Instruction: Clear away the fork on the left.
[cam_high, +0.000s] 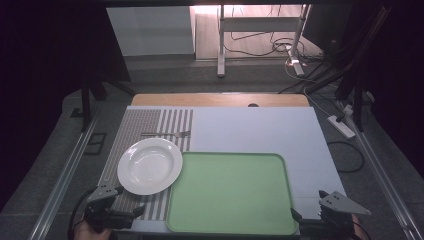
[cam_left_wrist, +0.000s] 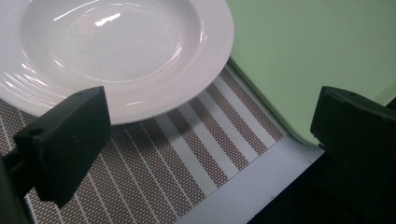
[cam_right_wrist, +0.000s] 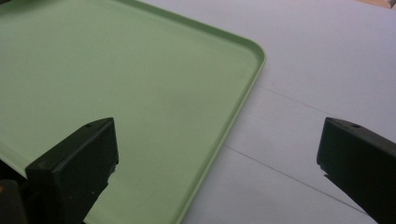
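Observation:
A white deep plate (cam_high: 149, 165) lies on a brown-and-white striped placemat (cam_high: 145, 123) at the table's left. A fork (cam_high: 167, 134) rests on the mat just behind the plate. A bare light-green tray (cam_high: 232, 192) sits to the right of the plate, at the front. My left gripper (cam_high: 131, 201) is at the front left corner, open and holding nothing. In its own view, the left gripper (cam_left_wrist: 212, 100) looks over the plate (cam_left_wrist: 116, 42), the mat (cam_left_wrist: 187, 154) and the tray's corner (cam_left_wrist: 317, 46). My right gripper (cam_high: 309, 205) is open at the tray's front right; the right gripper (cam_right_wrist: 219, 130) straddles the tray's (cam_right_wrist: 116, 70) right rim.
A pale sheet (cam_high: 260, 130) covers the table to the right of the mat, and a wooden edge (cam_high: 220, 100) shows at the back. Beyond the table stand a metal frame (cam_high: 220, 45) and floor cables; a power strip (cam_high: 341, 126) lies at the right.

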